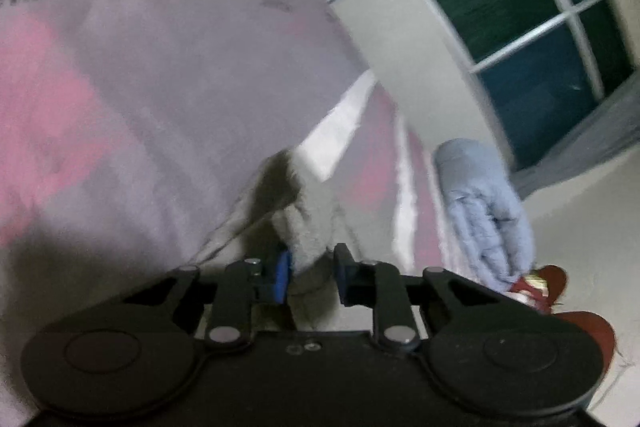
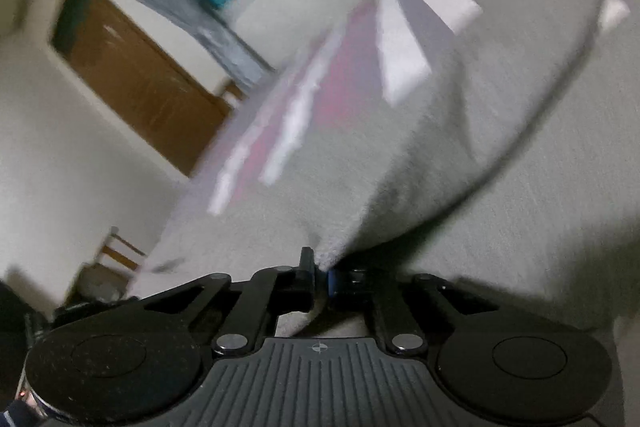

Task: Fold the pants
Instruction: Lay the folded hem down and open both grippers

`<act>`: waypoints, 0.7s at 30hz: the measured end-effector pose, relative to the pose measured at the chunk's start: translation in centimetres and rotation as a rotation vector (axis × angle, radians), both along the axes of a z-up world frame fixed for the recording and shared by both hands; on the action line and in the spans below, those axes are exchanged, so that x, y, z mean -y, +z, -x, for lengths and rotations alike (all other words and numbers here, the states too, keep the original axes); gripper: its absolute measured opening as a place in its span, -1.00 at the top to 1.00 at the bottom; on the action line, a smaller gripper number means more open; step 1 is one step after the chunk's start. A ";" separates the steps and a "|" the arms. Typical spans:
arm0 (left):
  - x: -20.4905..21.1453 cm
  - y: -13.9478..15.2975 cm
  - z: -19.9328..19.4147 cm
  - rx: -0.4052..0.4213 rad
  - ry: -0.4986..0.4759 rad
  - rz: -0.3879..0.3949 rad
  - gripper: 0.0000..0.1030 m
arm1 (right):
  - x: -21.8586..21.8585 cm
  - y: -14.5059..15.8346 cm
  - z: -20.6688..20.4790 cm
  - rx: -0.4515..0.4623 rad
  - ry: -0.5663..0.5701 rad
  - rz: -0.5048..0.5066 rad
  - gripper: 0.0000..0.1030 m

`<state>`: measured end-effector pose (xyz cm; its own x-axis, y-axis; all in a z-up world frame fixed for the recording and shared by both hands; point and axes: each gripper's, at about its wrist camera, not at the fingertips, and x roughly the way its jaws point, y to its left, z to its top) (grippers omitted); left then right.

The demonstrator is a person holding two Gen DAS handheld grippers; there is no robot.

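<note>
Above the pink-and-white striped bed cover [image 1: 372, 163], you hold the soft grey fleece pants [image 2: 460, 131] aloft — left gripper [image 1: 310, 273] and right gripper [image 2: 320, 273] both clamped on bunched fabric. Next, probably lower them flat before folding.

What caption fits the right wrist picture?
Right gripper pinching a fold of soft grey fleece pants above a pink-and-white striped blanket.

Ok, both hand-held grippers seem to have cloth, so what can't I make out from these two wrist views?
- Left wrist view: the grey pants fill the frame, so their overall shape and fold state are hidden; the left hand-held gripper grips one bunch.
- Right wrist view: motion blur; which part of the pants the right hand-held gripper pinches is unclear.
- Both views: the surface underneath is covered by cloth.
- Left view: the blue cloth is blurred, unidentifiable.
</note>
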<state>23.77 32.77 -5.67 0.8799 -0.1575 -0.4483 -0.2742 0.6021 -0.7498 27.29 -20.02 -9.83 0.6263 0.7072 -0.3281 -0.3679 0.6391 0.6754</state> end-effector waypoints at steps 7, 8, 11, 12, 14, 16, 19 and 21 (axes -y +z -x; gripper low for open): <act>-0.2 -1.4 0.8 -0.080 -0.015 -0.023 0.77 | 0.6 0.2 1.4 0.012 0.043 0.028 0.89; -0.2 -2.3 0.4 -0.109 -0.019 -0.027 0.77 | 0.2 -1.0 1.1 -0.031 0.045 0.054 0.89; -0.5 -3.0 0.6 -0.101 0.003 0.002 0.78 | 0.0 -3.7 0.6 -0.103 0.039 0.072 0.89; -0.3 -2.7 0.6 -0.102 0.000 -0.016 0.78 | 0.1 -3.7 0.6 -0.101 0.033 0.060 0.89; 0.0 -2.0 0.4 -0.118 -0.015 -0.068 0.68 | 0.2 -3.4 0.8 -0.090 0.028 0.066 0.89; 0.2 -1.4 0.7 -0.127 0.000 -0.098 0.56 | 0.4 -3.7 0.6 -0.113 0.037 0.067 0.88; 1.6 0.7 2.6 -0.145 0.065 -0.247 0.22 | 2.0 -2.7 1.0 -0.102 -0.004 0.062 0.47; 3.5 2.0 3.6 -0.146 0.066 -0.341 0.15 | 3.7 -1.5 1.8 -0.066 -0.067 0.070 0.08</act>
